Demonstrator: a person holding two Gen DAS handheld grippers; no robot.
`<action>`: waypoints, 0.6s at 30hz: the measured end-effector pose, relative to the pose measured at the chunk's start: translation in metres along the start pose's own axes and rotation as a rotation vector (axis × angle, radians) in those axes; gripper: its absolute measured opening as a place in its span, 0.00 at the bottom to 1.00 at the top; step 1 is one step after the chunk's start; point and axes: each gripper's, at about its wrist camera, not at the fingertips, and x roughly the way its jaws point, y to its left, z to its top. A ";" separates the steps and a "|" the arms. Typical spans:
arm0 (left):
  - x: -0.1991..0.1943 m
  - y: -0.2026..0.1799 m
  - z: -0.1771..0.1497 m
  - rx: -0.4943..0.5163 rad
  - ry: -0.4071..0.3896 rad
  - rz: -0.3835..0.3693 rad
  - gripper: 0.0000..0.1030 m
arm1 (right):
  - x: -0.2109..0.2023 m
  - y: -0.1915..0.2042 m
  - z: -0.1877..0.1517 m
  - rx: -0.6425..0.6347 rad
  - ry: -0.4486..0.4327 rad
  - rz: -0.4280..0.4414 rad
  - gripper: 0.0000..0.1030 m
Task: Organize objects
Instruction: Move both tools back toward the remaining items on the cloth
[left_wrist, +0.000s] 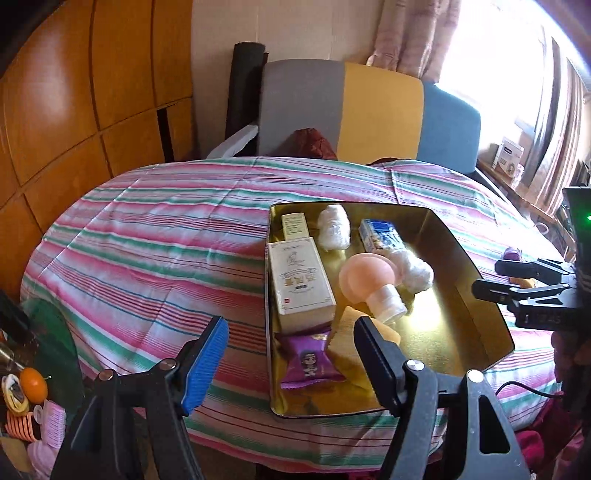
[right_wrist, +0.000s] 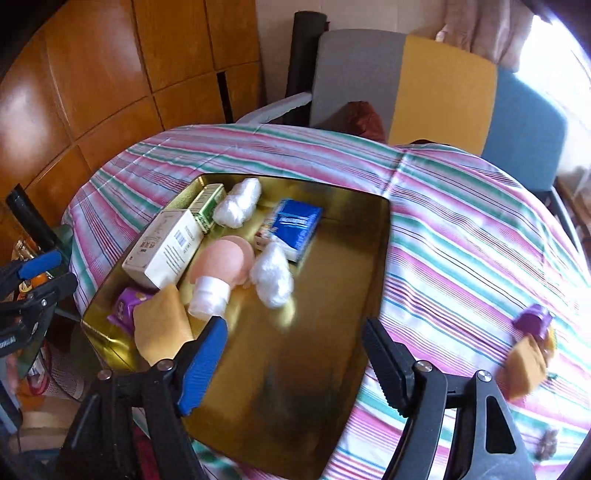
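Observation:
A gold tray (left_wrist: 447, 317) (right_wrist: 295, 376) lies on the striped cloth. It holds a white box (left_wrist: 301, 284) (right_wrist: 166, 247), a small green box (right_wrist: 208, 205), two white wads (left_wrist: 334, 227) (right_wrist: 273, 280), a blue packet (right_wrist: 295, 227), a pink mushroom-shaped bottle (left_wrist: 364, 277) (right_wrist: 221, 266), a purple snack packet (left_wrist: 308, 360) and a tan piece (right_wrist: 162, 325). My left gripper (left_wrist: 291, 332) hovers open over the tray's near left corner, holding nothing. My right gripper (right_wrist: 293, 325) stands open and empty above the tray's bare near part.
On the cloth right of the tray lie a purple packet (right_wrist: 535, 319) and a tan piece (right_wrist: 524, 365). A grey, yellow and blue chair back (left_wrist: 369, 107) stands behind the table. Wooden cabinets (left_wrist: 74, 110) line the left. Clutter with an orange (left_wrist: 33, 382) sits low at the left.

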 end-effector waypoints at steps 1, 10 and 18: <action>0.000 -0.002 0.000 0.005 0.001 -0.003 0.69 | -0.004 -0.005 -0.003 0.008 -0.003 -0.007 0.75; -0.001 -0.024 -0.003 0.052 0.008 -0.021 0.69 | -0.039 -0.075 -0.031 0.148 -0.026 -0.112 0.77; 0.000 -0.047 0.001 0.101 0.010 -0.060 0.69 | -0.068 -0.175 -0.060 0.350 -0.017 -0.284 0.80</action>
